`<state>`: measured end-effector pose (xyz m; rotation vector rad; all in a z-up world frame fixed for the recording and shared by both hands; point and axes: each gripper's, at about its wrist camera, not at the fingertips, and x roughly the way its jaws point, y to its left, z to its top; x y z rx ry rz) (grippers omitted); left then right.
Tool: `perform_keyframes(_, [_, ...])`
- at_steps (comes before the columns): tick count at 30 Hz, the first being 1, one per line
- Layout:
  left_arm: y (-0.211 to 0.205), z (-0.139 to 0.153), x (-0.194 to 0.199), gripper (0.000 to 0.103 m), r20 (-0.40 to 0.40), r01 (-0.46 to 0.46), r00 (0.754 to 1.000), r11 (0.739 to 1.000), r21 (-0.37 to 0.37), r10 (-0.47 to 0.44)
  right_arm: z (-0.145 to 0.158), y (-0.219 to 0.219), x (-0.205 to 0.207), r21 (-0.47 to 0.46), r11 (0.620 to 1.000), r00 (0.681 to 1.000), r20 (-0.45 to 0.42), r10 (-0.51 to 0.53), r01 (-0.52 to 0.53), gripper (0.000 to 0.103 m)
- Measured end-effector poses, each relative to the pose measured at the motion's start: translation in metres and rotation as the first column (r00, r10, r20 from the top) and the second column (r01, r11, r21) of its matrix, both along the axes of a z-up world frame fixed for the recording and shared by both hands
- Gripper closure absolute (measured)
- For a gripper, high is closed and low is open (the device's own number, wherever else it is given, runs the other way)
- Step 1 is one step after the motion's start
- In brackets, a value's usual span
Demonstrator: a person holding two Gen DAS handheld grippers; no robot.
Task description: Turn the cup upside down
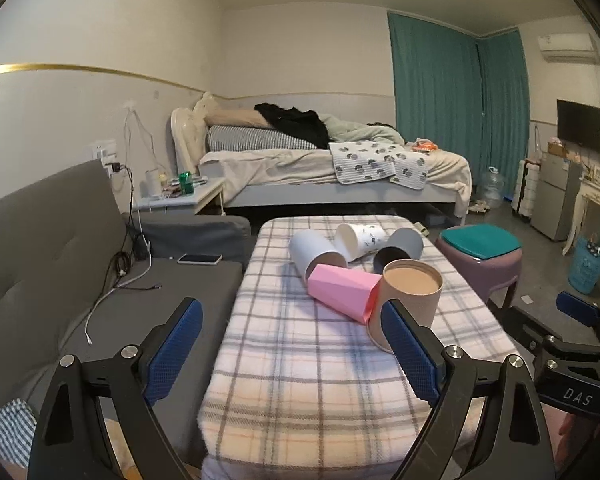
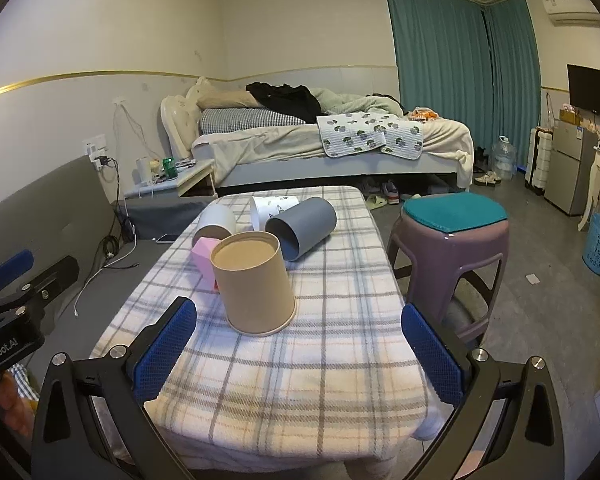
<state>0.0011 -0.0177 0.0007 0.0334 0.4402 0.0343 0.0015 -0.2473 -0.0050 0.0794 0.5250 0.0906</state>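
Left gripper: jaws spread wide with nothing between them; it hangs low at the near left end of the table, and its right pad crosses in front of the tan cup without clearly touching it, which I read as standing by.
Right gripper: jaws equally wide and empty, aimed straight at the tan cup, which sits centred in the gap but a little beyond the pads; a judgement, but this looks like either a lined-up approach or a clear stand-off.
Tan cup: one; it stands with its wide rim down on the blanket and its recessed base up, so it reads as already inverted and stable there.
Pink cup: one, faceted, on its side just beside the tan cup, mouth toward it; whether they touch I cannot tell.
White cup: one, plain, on its side behind the pink cup.
Patterned cup: one, white with small prints, lying down at the far end.
Grey cup: one, dark, on its side with its mouth facing the cameras.
Count: five cups, one inverted, four lying and likely awaiting a turn.
Table: one, covered by a plaid blanket whose soft surface probably stops the lying cups rolling.
Stool: one, purple with a teal cushion, beside the table.
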Motion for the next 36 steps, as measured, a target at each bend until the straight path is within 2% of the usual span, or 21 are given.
perform_keyframes(11, [0.002,-0.010,-0.001,0.009,-0.027,-0.031,0.999,0.999,-0.010,0.031,-0.003,0.001,0.003,-0.014,1.000,1.000,-0.004,0.004,-0.005,0.000])
perform_keyframes(36, [0.001,-0.014,-0.001,0.009,-0.051,-0.022,0.998,1.000,-0.012,0.021,-0.006,0.003,0.007,-0.018,1.000,1.000,-0.007,0.014,-0.014,0.000])
